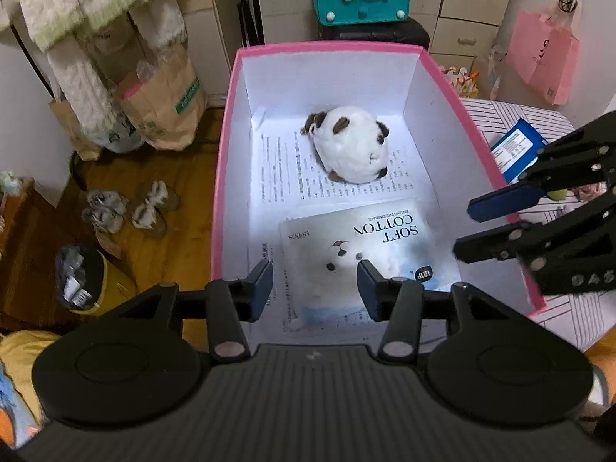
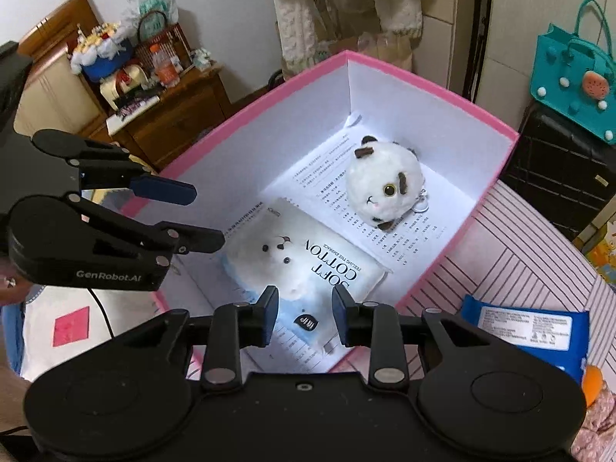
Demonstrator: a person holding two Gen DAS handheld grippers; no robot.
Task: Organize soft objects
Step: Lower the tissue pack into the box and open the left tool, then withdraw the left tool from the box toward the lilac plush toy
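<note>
Now | cotton pack (image 1: 358,254), plush toy (image 1: 348,144) | inside pink box (image 1: 227,146)

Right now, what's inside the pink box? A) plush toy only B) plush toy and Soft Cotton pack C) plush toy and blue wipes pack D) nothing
B: the round plush toy and the Soft Cotton pack both lie on the printed paper inside the pink box; the blue wipes pack sits outside it.

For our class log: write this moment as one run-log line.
box: plush toy, cotton pack inside | left gripper: open, empty | right gripper: open, empty
</note>
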